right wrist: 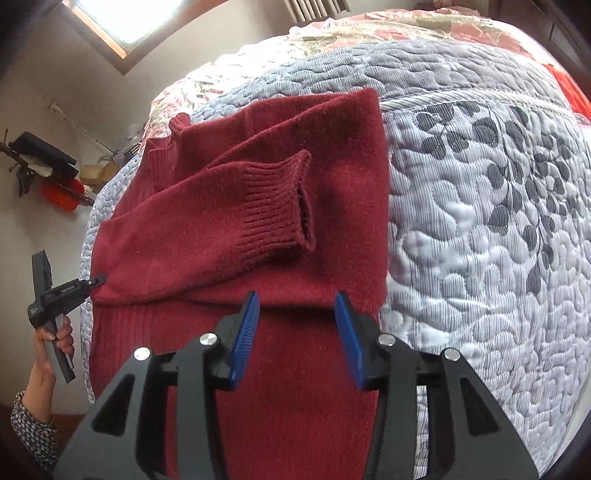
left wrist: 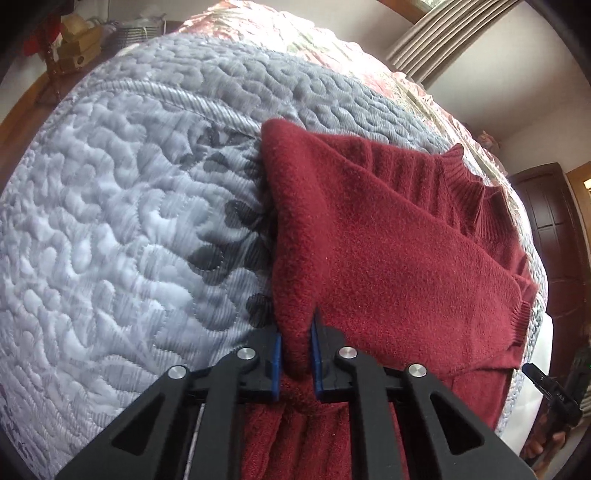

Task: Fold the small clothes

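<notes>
The red sweater (right wrist: pixel 258 206) is lying on a grey-white quilt (right wrist: pixel 480 221) on the bed, both sleeves folded in across the body so 1 ribbed cuff (right wrist: pixel 280 206) sits right in the middle. Left gripper (left wrist: pixel 296 350) has its 2 blue pads pressed onto a bunched fold at the sweater's edge, pinching it tight. Right gripper (right wrist: pixel 297 336) is over the lower part of the sweater with its jaws spread wide, nothing between them. A floral bedspread (right wrist: pixel 369 29) lies beyond the quilt, curtains (left wrist: pixel 443 37) hang in the corner, and there's a dark wooden door (left wrist: pixel 546 221) off to the side.
</notes>
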Demonstrator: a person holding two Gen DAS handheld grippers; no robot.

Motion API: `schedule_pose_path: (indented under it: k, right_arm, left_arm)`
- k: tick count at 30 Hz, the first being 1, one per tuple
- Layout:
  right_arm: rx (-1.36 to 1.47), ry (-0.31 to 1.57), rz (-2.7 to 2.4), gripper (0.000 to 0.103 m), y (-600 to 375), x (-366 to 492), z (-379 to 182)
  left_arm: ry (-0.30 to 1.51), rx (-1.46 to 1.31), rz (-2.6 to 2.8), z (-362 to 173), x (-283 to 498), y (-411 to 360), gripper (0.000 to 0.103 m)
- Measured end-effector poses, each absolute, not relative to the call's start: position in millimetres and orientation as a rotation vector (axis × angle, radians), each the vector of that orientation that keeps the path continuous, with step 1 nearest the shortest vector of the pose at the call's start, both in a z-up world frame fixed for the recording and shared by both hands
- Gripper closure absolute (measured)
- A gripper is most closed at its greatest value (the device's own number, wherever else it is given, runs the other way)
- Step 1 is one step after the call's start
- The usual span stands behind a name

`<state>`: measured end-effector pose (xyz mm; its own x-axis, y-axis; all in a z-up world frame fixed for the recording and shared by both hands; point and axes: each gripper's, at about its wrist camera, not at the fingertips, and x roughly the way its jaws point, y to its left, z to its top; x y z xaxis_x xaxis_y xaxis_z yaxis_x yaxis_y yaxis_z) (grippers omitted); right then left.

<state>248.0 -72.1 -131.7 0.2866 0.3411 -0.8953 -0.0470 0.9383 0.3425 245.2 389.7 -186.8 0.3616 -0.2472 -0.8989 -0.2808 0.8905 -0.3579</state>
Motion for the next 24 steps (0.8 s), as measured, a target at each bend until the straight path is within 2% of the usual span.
schedule_pose_path:
  k: [5, 9, 16, 19, 22, 24]
  right_arm:
    - [0.270, 1.286, 0.260, 0.060, -72.9, 236.4, -144.2]
    - [0.264, 1.322, 0.247, 0.060, -69.6, 234.2, -159.9]
    - [0.268, 1.301, 0.254, 0.059, -81.4, 214.8, -144.4]
    - [0.244, 1.299, 0.246, 0.057, -85.1, 199.7, -135.5]
    - [0.215, 1.312, 0.231, 0.055, -90.2, 174.9, -132.1]
    - [0.175, 1.323, 0.214, 0.052, -88.9, 155.8, -131.1]
  left_arm:
    - [1.215, -0.576, 0.035, -200.1, 237.8, 410.6, 0.091]
    - [1.207, -0.466, 0.031, -202.2, 239.0, 396.9, 0.089]
    - [1.200, -0.428, 0.068, -173.7, 213.7, 393.9, 0.060]
    - [1.190, -0.396, 0.077, -159.0, 182.0, 392.7, 0.053]
    - [1.213, -0.370, 0.069, -153.2, 143.1, 388.0, 0.051]
    - [1.229, -0.341, 0.071, -153.4, 117.0, 381.8, 0.043]
